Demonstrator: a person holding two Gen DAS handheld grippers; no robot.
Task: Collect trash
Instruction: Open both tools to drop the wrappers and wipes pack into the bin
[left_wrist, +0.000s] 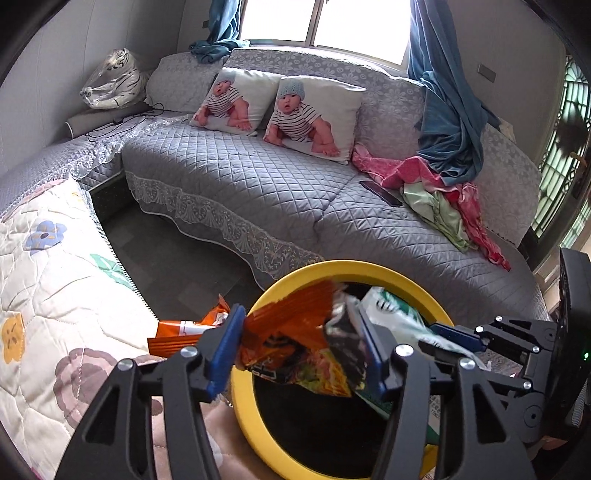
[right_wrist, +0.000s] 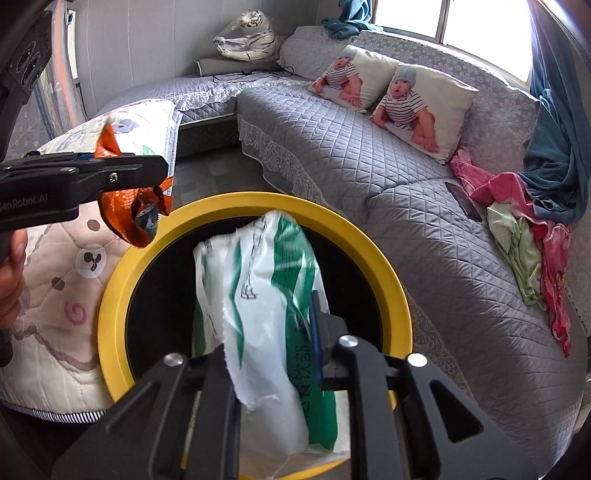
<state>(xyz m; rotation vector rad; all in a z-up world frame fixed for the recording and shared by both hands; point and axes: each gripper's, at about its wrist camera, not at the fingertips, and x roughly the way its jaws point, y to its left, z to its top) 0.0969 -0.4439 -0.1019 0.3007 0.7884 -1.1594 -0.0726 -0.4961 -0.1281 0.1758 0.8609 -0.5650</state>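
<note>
Both pieces of trash hang directly over the dark mouth of the yellow-rimmed bin (right_wrist: 118, 280), so the coming move looks like a plain letting-go rather than any further travel. In the right wrist view, the right gripper (right_wrist: 273, 354) at bottom centre is clamped on a white and green plastic bag (right_wrist: 258, 280), whose long axis runs away from the gripper up into the middle of the opening. The left gripper (left_wrist: 295, 350) grips an orange snack wrapper (left_wrist: 291, 339), crumpled, foil-lined and printed; in its own view the wrapper sits lower centre, over the bin's left rim and partly above the hole. The right arm seems better centred. A second orange wrapper (left_wrist: 184, 334) lies just left of the bin on the flowered quilt (left_wrist: 55, 277).
</note>
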